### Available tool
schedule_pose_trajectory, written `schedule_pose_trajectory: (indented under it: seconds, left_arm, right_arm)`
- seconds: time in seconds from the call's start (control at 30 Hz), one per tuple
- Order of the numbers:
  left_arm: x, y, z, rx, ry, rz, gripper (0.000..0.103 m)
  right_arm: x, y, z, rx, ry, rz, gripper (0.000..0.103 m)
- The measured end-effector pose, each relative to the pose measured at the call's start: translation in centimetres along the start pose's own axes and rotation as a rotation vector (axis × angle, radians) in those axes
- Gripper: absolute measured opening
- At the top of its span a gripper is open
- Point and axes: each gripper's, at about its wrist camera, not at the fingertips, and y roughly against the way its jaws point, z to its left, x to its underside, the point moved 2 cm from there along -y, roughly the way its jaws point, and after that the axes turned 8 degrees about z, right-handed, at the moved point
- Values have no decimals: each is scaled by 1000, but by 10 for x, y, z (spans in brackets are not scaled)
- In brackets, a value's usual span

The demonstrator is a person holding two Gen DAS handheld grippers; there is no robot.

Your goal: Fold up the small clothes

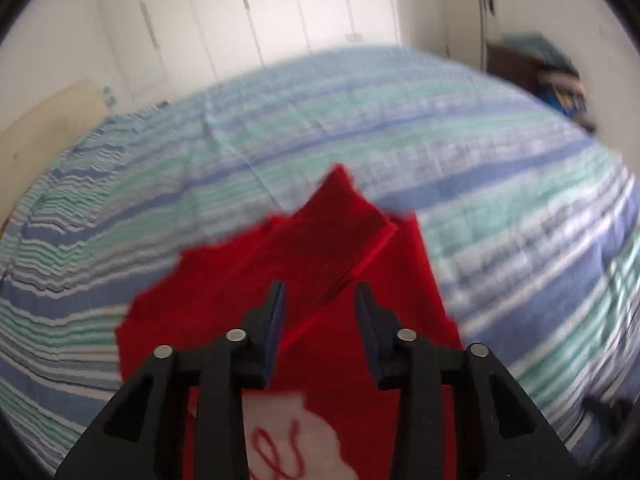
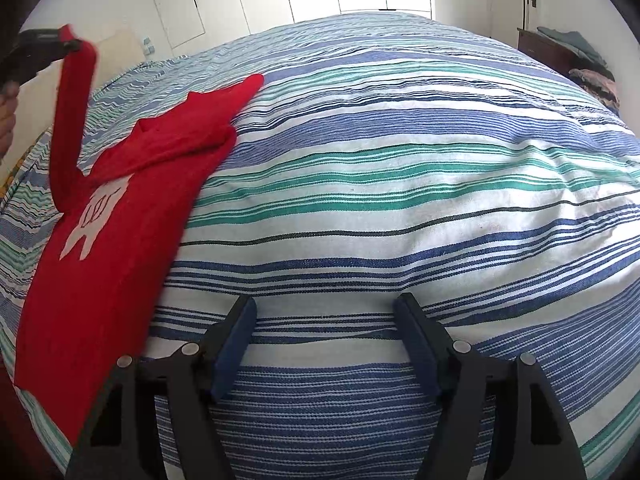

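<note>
Red sweater (image 2: 132, 216), light, limp & non-slip, lies at frame left on the bed (image 2: 400, 160), so grab hems/cuffs; its sleeve (image 2: 72, 120) rises betw. the parted, unpinching left tongs (image 1: 320, 300), and the right tongs (image 2: 326, 344) gape empty.

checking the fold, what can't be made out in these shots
- Whether the left gripper grips the sleeve: the left wrist view is blurred, and the right wrist view cuts the gripper off at the frame edge.
- Print on the sweater: in the left wrist view it is partly behind the gripper and cut by the bottom edge.
- Pile at far right: too small in both views.
</note>
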Motion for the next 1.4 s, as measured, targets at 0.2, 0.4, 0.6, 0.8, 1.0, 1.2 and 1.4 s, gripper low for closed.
schedule_pose_trajectory:
  seconds: [0.2, 0.4, 0.6, 0.8, 1.0, 1.2, 1.4]
  left_arm:
    - [115, 1, 33, 40, -38, 116, 41]
    - [125, 40, 201, -48, 206, 65, 72]
    - [116, -14, 247, -56, 196, 153, 73]
    - [128, -58, 245, -172, 308, 231, 44]
    - [160, -48, 259, -155, 390, 220, 13]
    - [160, -46, 250, -185, 364, 226, 11]
    - [159, -46, 249, -192, 339, 225, 13]
  right_arm:
    - [0, -1, 1, -3, 6, 0, 74]
    - [0, -3, 5, 1, 23, -1, 78]
    - [-1, -5, 6, 8, 29, -3, 79]
    - [-1, -6, 8, 17, 37, -6, 79]
    - [-1, -7, 8, 18, 39, -8, 79]
    - [-2, -9, 10, 21, 46, -8, 81]
    - [-1, -9, 9, 29, 48, -7, 81]
